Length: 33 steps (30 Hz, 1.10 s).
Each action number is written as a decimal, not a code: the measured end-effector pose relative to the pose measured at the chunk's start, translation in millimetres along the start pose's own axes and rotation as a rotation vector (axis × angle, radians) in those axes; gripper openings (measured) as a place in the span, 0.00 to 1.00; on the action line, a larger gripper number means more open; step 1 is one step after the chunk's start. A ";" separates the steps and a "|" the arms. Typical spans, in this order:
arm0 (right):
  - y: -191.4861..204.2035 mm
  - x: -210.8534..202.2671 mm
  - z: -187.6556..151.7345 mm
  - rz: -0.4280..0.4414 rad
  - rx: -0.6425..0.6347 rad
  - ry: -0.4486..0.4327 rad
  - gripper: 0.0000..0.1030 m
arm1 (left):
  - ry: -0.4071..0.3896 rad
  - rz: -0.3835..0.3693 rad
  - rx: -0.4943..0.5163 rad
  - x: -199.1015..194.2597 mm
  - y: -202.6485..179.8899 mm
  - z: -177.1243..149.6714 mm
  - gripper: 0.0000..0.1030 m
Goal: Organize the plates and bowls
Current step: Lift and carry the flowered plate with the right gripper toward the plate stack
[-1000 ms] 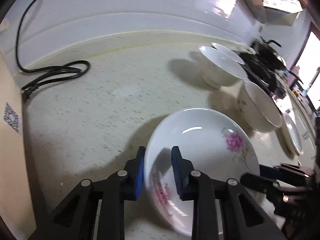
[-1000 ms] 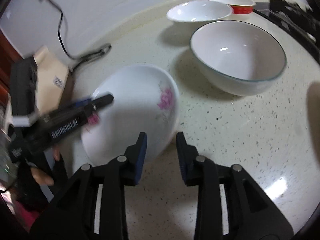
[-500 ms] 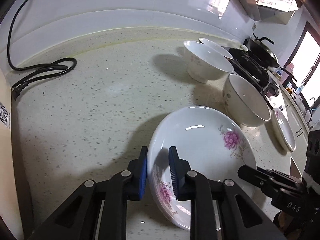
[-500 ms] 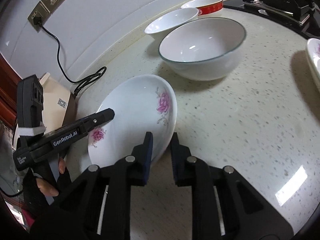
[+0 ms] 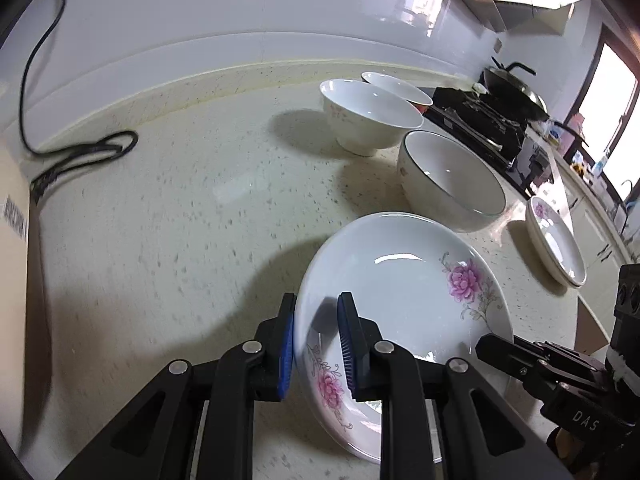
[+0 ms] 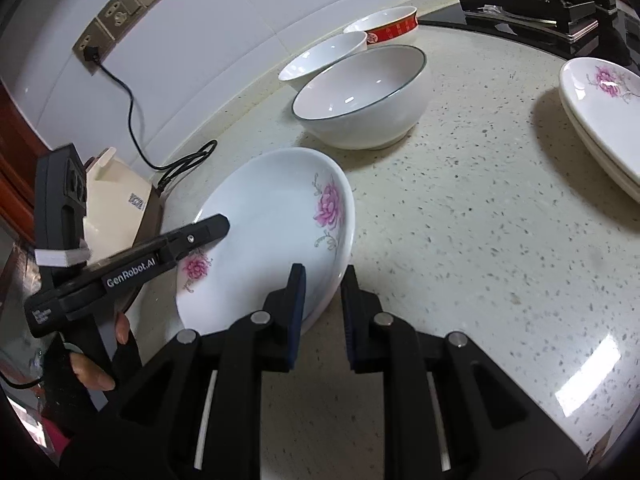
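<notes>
The near rim of the flowered plate [image 5: 404, 292] is hidden behind the left gripper's [image 5: 316, 344] two fingers, and the stretch clamped between the pads cannot be seen. Past the fingertips to the right, the red-banded bowl [image 5: 398, 86] is mostly covered by the white bowl [image 5: 368, 116] in front of it. In the right wrist view, the stacked plates [image 6: 604, 116] far right of the right gripper [image 6: 320, 312] are cut by the frame edge, so their count is unclear. Left of those fingers, print on the carton [image 6: 116, 204] is too small to read.
</notes>
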State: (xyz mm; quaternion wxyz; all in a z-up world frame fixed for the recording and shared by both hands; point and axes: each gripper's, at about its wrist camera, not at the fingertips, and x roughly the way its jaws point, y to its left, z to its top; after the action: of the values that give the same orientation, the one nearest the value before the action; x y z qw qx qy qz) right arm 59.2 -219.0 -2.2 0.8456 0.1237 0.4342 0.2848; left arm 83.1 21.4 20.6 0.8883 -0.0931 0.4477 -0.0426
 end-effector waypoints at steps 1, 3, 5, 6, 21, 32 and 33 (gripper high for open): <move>-0.7 -1.3 -0.6 0.009 -0.004 0.001 0.20 | -0.003 -0.002 -0.013 -1.0 0.4 -3.4 0.21; -3.6 -5.7 -3.7 0.021 -0.013 0.001 0.20 | -0.012 -0.005 -0.040 -3.5 0.6 -12.0 0.21; -5.2 -8.3 -5.9 0.029 -0.023 0.002 0.20 | -0.016 -0.009 -0.062 -5.2 0.4 -18.4 0.21; -7.4 -10.2 -7.6 0.034 -0.022 0.003 0.20 | -0.018 -0.007 -0.070 -5.9 -1.0 -21.4 0.21; -30.3 -56.2 -10.8 0.028 -0.039 -0.058 0.20 | -0.072 0.005 -0.066 -21.5 -49.1 -29.9 0.22; -49.3 -94.2 -4.0 0.001 -0.015 -0.127 0.20 | -0.092 -0.036 -0.047 -26.4 -87.5 -18.9 0.23; -51.2 -97.3 -3.5 -0.003 -0.013 -0.133 0.20 | -0.093 -0.040 -0.046 -26.2 -91.3 -17.9 0.23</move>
State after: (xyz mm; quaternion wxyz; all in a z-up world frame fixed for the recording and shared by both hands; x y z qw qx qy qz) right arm 30.7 -317.7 37.0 0.8737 0.1364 0.3754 0.2775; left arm 53.8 -66.2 49.5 0.9047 -0.1245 0.4050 -0.0457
